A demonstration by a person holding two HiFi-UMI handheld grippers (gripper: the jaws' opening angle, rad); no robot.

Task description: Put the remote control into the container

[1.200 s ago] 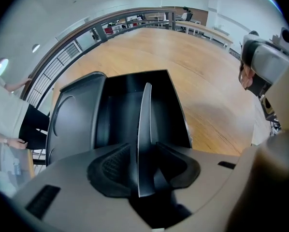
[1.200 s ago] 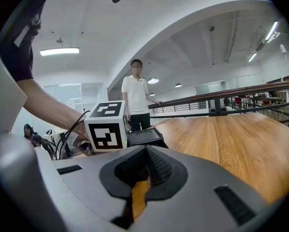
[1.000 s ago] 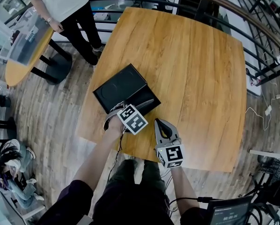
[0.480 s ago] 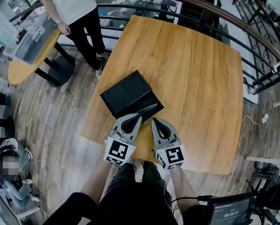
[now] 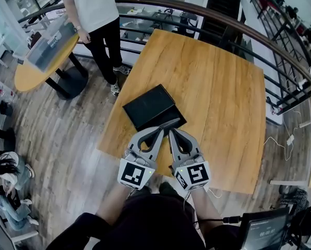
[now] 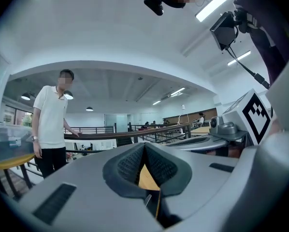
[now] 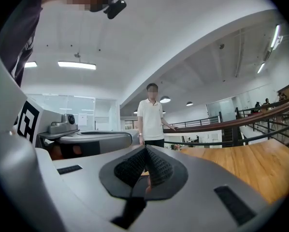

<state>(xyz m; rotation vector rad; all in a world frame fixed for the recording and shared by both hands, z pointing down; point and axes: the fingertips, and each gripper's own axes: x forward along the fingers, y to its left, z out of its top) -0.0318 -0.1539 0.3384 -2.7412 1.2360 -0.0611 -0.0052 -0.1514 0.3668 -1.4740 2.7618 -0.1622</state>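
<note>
Remote control (image 5: pixel 166 124) lies lengthwise along the near edge of the container (image 5: pixel 149 105).

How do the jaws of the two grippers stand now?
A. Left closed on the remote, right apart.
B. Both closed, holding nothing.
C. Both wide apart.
B: the left gripper and the right gripper each show pads meeting, nothing between.

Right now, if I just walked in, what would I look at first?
Probably the two grey tools with black-and-white marker cubes: the left tool and the right tool, side by side at the near edge of the wooden table, both shut and empty. Just past their tips sits a black container. A person in a white shirt stands by the railing, far left.
</note>
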